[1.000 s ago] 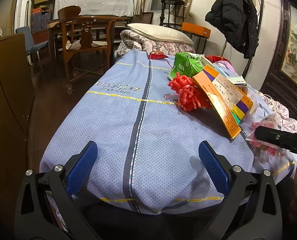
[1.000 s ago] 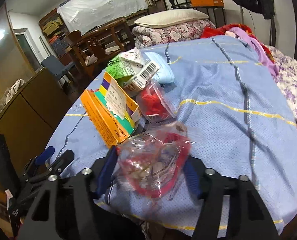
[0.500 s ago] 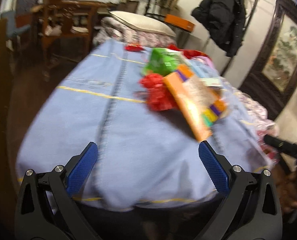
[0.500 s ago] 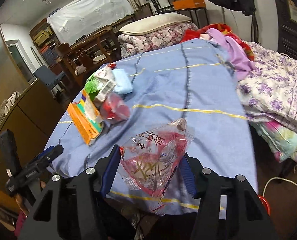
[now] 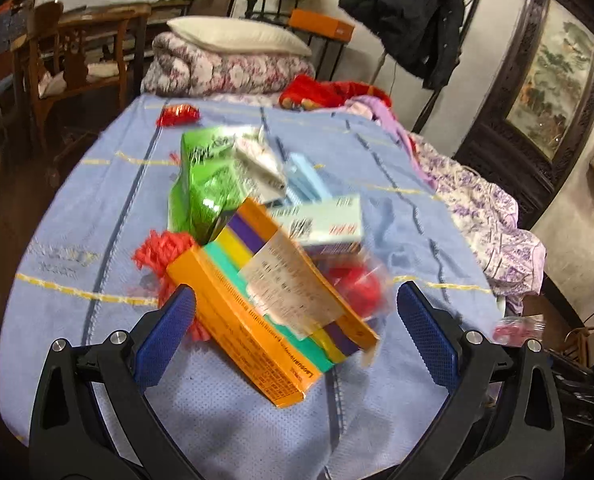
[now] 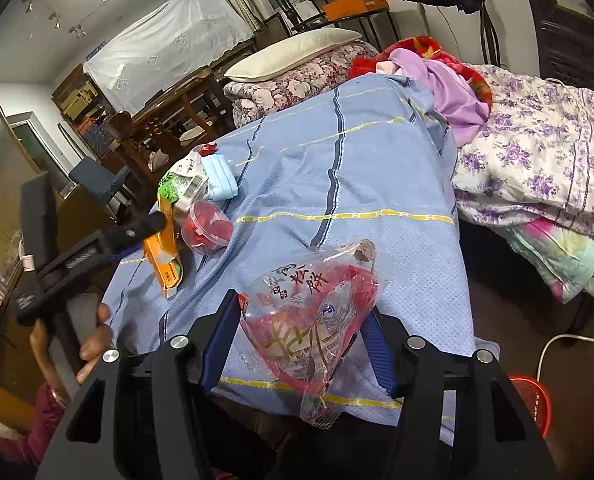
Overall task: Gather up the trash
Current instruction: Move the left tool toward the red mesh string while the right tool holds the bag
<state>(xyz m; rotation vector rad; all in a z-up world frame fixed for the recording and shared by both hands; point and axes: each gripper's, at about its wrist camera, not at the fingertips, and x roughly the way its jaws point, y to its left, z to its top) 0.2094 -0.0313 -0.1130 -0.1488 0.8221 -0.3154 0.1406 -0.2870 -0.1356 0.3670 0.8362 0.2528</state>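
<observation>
Two sets of fingers are working: the right gripper (image 6: 297,344) is clenching a crinkly red-printed plastic bag (image 6: 317,320) past the bed's (image 5: 97,240) near edge, while the left gripper (image 5: 295,328), released, is straddling the orange cardboard box (image 5: 257,320); squeezing its long sides squarely should prevent slipping.

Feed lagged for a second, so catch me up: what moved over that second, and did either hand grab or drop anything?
The left tongs, open and empty, swung from the bare blue bedspread toward the trash pile and now frame the orange box. The right tongs pulled back with the clear red-printed plastic bag between the pads. Nothing was dropped. The pile itself, green packet included, stayed where it was.
</observation>
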